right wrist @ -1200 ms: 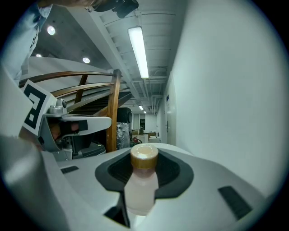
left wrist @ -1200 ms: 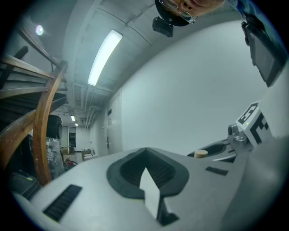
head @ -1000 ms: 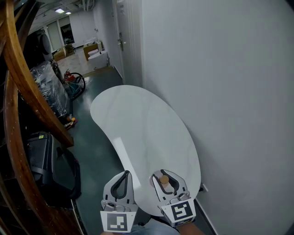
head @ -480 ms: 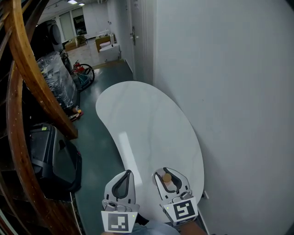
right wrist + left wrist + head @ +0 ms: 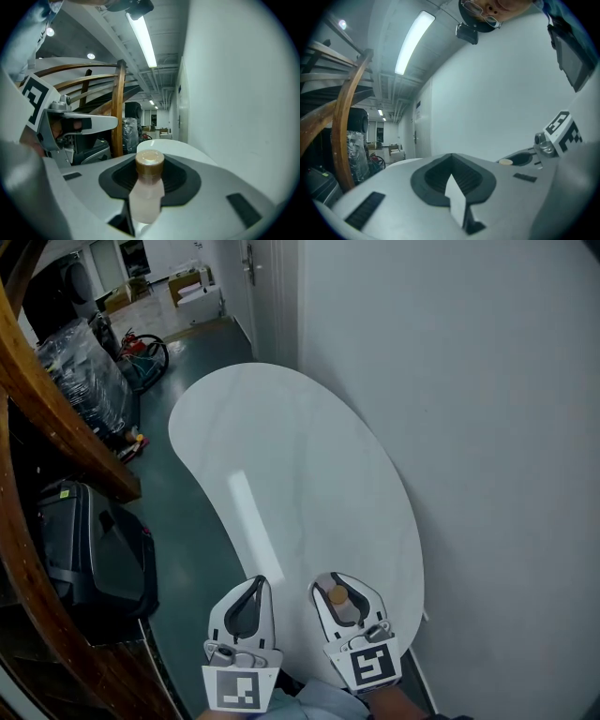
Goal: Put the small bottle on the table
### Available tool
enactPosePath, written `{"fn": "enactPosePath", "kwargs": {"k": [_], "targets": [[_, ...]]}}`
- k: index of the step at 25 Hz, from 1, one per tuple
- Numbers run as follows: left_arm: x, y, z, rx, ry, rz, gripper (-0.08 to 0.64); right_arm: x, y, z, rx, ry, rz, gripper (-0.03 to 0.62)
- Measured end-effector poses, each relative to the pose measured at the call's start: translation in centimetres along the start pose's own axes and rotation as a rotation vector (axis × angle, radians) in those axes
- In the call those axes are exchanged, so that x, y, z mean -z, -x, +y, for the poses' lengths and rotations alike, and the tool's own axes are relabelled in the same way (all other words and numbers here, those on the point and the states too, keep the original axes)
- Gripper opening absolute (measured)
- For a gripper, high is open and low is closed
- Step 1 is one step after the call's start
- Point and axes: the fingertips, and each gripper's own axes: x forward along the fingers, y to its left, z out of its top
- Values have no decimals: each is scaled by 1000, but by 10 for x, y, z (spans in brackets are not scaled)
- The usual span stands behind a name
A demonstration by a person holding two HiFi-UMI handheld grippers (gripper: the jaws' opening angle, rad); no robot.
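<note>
Table (image 5: 281, 456) now nearer beneath small bottle (image 5: 337, 596)

A: Small bottle (image 5: 149, 197), appearance?

B: Pale, translucent body, faintly pink, with a round tan-brown cap. Cap on.

A: Pose and hold?

B: Roughly upright, cap uppermost. The body is clamped between the dark pads of the right tool (image 5: 344, 583), and the cap rises clear above them.

A: Location?

B: In the head view it is over the near end of the desk (image 5: 281, 456). Contact with the top cannot be told.

A: Desk?

B: White, smooth, rounded kidney outline, long edge against the wall. A streak of light reflects on its surface.
</note>
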Motion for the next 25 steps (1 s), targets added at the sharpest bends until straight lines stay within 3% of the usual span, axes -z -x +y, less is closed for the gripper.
{"fn": "enactPosePath", "kwargs": {"k": [17,20,23,25], "targets": [[52,-24,13,78,8,209,0,70,-23,7,23,-103,150,115],[57,-25,12,130,-76,240,0,75,-26,6,39,-131,148,115],[63,-25,14,106,-19,261,0,88,-24,8,22,-81,220,115],[67,-25,15,108,-23,278,0,98,-22,11,9,-53,271,115]]}}
